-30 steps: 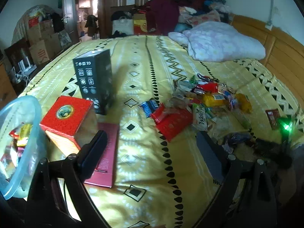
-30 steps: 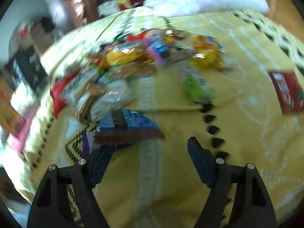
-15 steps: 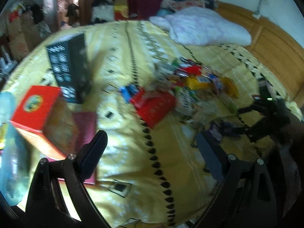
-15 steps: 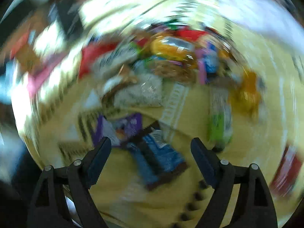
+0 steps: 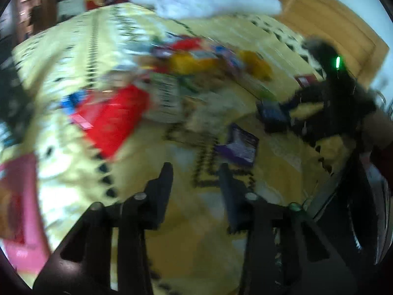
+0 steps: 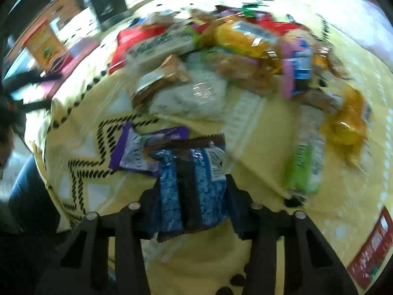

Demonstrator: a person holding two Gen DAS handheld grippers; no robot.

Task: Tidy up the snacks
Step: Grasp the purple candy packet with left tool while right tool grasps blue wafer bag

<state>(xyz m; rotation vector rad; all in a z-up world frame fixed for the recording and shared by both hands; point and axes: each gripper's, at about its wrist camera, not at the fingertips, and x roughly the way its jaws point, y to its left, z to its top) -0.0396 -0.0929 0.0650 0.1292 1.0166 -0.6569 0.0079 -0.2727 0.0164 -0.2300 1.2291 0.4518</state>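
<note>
Right gripper (image 6: 191, 189) is closing on the blue snack packet (image 6: 194, 184); both jaws press its sides, so I'm pinching it. Purple packet (image 6: 137, 152) touches it at 11 o'clock; the snack pile (image 6: 233, 49) sits at 12 on the yellow bedspread (image 6: 258, 152). Left gripper (image 5: 195, 177) is closing too, jaws narrow with only bedspread between them; purple packet (image 5: 239, 145) just past my right fingertip at 1 o'clock.

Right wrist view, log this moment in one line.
right claw: closing on blue snack pack | left claw: closing, nothing between | bedspread
</note>
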